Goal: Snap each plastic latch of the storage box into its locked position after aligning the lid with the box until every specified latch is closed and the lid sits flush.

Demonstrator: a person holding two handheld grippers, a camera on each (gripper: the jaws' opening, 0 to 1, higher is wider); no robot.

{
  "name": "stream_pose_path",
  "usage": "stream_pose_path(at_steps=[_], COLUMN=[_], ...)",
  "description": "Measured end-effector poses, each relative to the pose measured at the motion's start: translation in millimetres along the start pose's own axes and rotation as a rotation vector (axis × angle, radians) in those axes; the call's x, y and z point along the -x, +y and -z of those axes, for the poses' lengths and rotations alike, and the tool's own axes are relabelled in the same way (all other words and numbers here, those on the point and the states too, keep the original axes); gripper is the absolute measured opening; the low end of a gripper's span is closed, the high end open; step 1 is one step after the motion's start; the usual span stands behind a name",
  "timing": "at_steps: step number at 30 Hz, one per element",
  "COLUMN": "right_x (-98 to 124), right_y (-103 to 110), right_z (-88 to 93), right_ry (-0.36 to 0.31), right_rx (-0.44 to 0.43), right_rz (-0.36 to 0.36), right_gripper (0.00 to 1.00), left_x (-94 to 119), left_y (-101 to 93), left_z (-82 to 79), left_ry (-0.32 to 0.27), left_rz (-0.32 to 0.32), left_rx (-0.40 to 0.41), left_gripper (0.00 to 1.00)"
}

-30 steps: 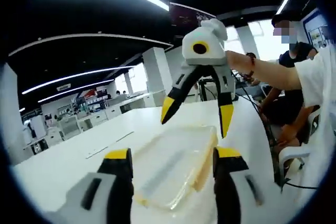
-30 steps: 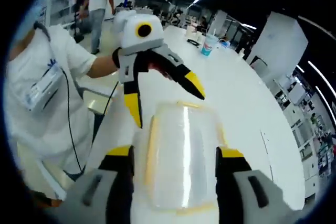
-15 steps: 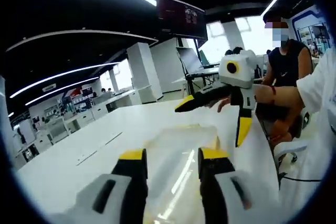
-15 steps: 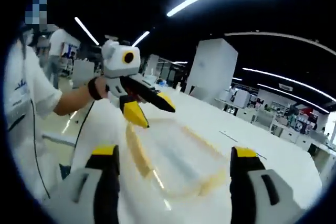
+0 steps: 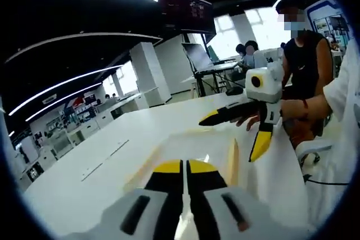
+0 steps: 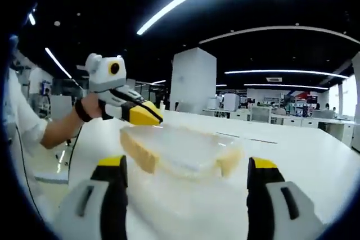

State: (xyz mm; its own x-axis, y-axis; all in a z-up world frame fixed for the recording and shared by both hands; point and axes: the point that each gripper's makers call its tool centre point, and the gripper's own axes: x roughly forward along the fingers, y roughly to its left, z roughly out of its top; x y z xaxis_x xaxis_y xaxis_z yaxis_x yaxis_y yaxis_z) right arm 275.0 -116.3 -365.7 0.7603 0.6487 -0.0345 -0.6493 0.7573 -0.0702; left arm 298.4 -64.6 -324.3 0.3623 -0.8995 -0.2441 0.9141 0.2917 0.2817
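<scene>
The clear storage box (image 6: 180, 153) with yellow latches sits on the white worktop (image 6: 315, 155). The left gripper (image 5: 184, 168) is closed at its near end, hiding any latch. The right gripper (image 6: 185, 164) is spread wide.

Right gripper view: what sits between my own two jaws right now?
In the right gripper view, the clear storage box with yellow latches lies on the white table, between the right gripper's wide-open jaws.
</scene>
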Motion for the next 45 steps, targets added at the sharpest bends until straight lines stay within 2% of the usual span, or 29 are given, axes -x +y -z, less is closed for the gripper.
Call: stream_pose_path(at_steps=[7, 8, 10, 13, 15, 17, 19, 20, 21, 23, 27, 31, 32, 37, 41, 45], right_x=[-10.5, -11.4, -13.7, -14.5, -14.9, -15.2, -16.9, -16.4, -19.0, -22.1, -27.3, -26.9, -27.0, -27.9, -28.2, -29.7], right_y=[6.7, 8.5, 8.8, 7.6, 8.0, 10.0, 7.3, 3.2, 4.2, 2.1, 3.8, 2.1, 1.9, 3.8, 4.8, 6.6], right_z=[3.1, 2.9, 2.7, 2.7, 1.8, 1.2, 1.9, 4.5, 5.4, 5.1, 5.0, 5.3, 5.4, 7.0, 7.3, 6.0], right_ry=[0.03, 0.031, 0.043, 0.054, 0.051, 0.054, 0.076, 0.096, 0.094, 0.09, 0.101, 0.119, 0.121, 0.112, 0.061, 0.045], right_rx=[0.042, 0.044, 0.07, 0.067, 0.043, 0.036, 0.041, 0.074, 0.081, 0.064, 0.054, 0.051, 0.049, 0.048, 0.048, 0.048], right_rz=[-0.005, -0.009, 0.002, 0.01, 0.012, 0.001, 0.017, 0.039, 0.027, 0.033, 0.042, 0.048, 0.048, 0.055, 0.064, 0.07], right_gripper=[0.85, 0.87, 0.87, 0.87, 0.89, 0.92, 0.88, 0.84, 0.85, 0.87, 0.91, 0.9, 0.89, 0.88, 0.87, 0.85], left_x=[-6.1, -5.9, -5.4, -5.5, -5.7, -5.4, -5.3, -4.8, -4.4, -4.4, -4.8, -4.5, -4.4, -7.0, -8.5, -6.0], left_y=[-3.3, -2.9, -6.3, -7.6, -7.8, -11.3, -10.4, -10.0, -9.1, -9.9, -12.0, -10.7, -9.8, -10.4, -11.0, -9.4], left_z=[10.2, 8.2, 9.2, 9.0, 10.1, 10.0, 10.7, 11.1, 11.4, 11.4, 9.8, 10.3, 10.8, 10.4, 10.8, 12.2], left_ry=[0.038, 0.026, 0.041, 0.046, 0.067, 0.066, 0.063, 0.054, 0.049, 0.04, 0.058, 0.06, 0.056, 0.035, 0.034, 0.03], left_rz=[0.01, 0.007, 0.017, 0.013, 0.005, 0.027, 0.021, 0.023, 0.021, 0.026, 0.01, 0.004, 0.008, 0.016, 0.028, 0.024], left_rx=[-0.031, -0.031, 0.027, 0.012, 0.031, 0.025, 0.058, 0.089, 0.101, 0.098, 0.027, 0.026, 0.047, 0.093, 0.104, 0.113], left_gripper=[0.0, 0.0, 0.0, 0.0, 0.0, 0.0, 0.0, 0.0, 0.0, 0.0, 0.0, 0.0, 0.0, 0.0, 0.0, 0.0])
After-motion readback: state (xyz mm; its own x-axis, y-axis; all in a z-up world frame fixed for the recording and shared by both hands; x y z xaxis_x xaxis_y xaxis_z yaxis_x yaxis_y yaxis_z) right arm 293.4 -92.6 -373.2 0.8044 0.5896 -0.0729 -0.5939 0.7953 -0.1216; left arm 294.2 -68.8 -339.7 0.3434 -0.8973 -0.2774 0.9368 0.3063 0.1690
